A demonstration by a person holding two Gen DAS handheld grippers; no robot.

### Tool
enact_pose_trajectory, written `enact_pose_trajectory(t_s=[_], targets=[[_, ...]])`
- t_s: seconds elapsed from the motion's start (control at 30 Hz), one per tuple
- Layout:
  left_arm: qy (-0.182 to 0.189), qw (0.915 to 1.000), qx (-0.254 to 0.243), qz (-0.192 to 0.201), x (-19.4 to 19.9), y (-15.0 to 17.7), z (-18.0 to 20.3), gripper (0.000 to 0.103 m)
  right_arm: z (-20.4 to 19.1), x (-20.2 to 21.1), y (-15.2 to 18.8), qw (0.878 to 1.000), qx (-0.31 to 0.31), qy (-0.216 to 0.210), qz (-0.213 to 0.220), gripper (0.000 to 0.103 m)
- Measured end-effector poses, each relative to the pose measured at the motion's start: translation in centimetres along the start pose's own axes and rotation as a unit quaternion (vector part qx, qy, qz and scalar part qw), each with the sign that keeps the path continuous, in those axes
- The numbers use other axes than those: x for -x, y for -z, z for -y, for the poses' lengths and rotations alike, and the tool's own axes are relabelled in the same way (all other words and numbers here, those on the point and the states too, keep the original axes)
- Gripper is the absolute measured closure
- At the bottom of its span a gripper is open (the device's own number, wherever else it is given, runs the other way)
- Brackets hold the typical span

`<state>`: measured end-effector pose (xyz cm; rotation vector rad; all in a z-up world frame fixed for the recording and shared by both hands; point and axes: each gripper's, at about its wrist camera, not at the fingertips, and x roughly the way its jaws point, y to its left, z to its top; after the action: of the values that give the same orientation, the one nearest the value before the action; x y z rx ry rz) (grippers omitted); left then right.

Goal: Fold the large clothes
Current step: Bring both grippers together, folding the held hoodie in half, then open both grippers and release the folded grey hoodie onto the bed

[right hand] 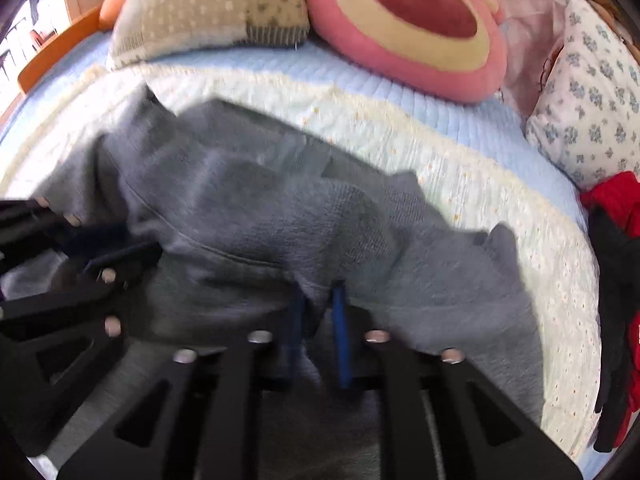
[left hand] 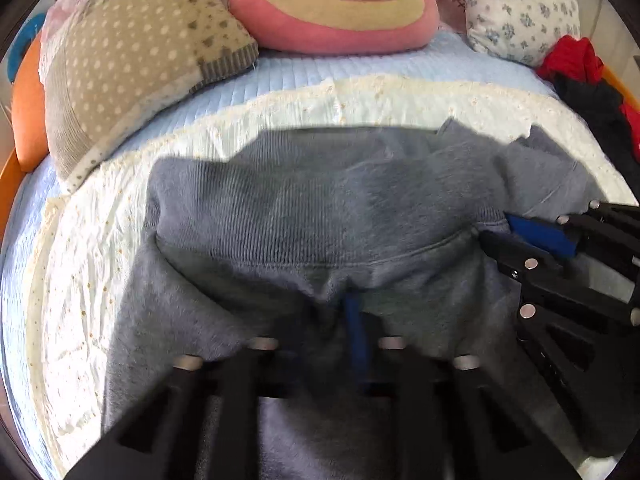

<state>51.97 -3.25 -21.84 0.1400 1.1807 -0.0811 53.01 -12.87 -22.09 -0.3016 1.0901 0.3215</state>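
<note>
A large grey sweatshirt (left hand: 280,216) lies bunched on a cream blanket (left hand: 72,280) on the bed; its ribbed hem faces the pillows. My left gripper (left hand: 344,312) is shut on a fold of the grey fabric just below the hem seam. My right gripper (right hand: 318,308) is shut on the same sweatshirt (right hand: 248,208), with fabric pinched between its blue pads (right hand: 342,332). In the left wrist view the right gripper (left hand: 508,228) grips the hem at the right. In the right wrist view the left gripper (right hand: 132,252) grips at the left.
A dotted grey pillow (left hand: 132,64), a pink round cushion (left hand: 336,4) and a floral pillow (left hand: 520,8) line the head of the bed. Red and black clothes (left hand: 584,76) lie at the right edge. An orange bed rail (left hand: 24,120) runs along the left.
</note>
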Motion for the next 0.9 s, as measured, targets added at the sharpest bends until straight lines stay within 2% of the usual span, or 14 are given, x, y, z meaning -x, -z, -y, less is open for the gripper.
enact_pose_trajectory(t_s=[0.07,0.23,0.3,0.4,0.6,0.67,0.7,0.73,0.77,0.8,0.87,0.9], targets=[[-0.006,1.0,0.002,0.005,0.5,-0.8,0.3,0.093,0.2,0.9,-0.6,1.0,-0.004,0.006,0.016,0.093],[-0.006,0.998,0.034,0.053,3.3,-4.1,-0.9,0.094,1.6,3.1,-2.8,0.998,-0.029,0.014,0.057,0.094],[-0.006,0.9974,0.04,0.06,3.6,-5.1,-1.1,0.093,2.4,3.4,-3.9,0.996,-0.042,0.021,0.07,0.094],[-0.026,0.9979,0.032,0.05,2.5,-5.7,-0.5,0.093,2.8,2.1,-4.9,0.996,-0.059,0.02,0.061,0.093],[-0.008,0.9977,0.067,-0.005,-3.4,-3.8,-1.5,0.092,2.4,-2.6,-3.1,0.997,-0.078,0.001,0.022,0.09],[-0.012,0.9975,0.069,0.005,-4.1,-3.3,-1.3,0.089,2.1,-3.3,-2.5,0.997,-0.073,0.005,0.023,0.085],[-0.014,0.9976,0.067,0.009,-4.0,-3.3,-1.2,0.089,2.1,-3.0,-2.5,0.997,-0.068,0.014,0.029,0.073],[-0.015,0.998,0.06,0.013,-3.8,-3.3,-1.0,0.088,2.2,-2.7,-2.5,0.997,-0.067,0.021,0.033,0.045],[-0.014,0.9982,0.056,0.017,-3.4,-3.3,-0.8,0.087,2.4,-2.0,-2.5,0.996,-0.068,0.033,0.039,0.035],[-0.007,0.9981,0.056,0.026,-2.7,-3.2,-0.9,0.084,2.9,-0.9,-2.4,0.996,-0.07,0.037,0.052,0.029],[0.005,0.9966,0.065,0.052,-0.7,-2.9,-1.6,0.068,3.9,1.7,-2.0,0.994,-0.076,0.014,0.078,0.026],[0.006,0.9954,0.068,0.067,0.6,-2.7,-2.0,0.065,4.4,2.8,-1.9,0.993,-0.075,0.011,0.088,0.024]])
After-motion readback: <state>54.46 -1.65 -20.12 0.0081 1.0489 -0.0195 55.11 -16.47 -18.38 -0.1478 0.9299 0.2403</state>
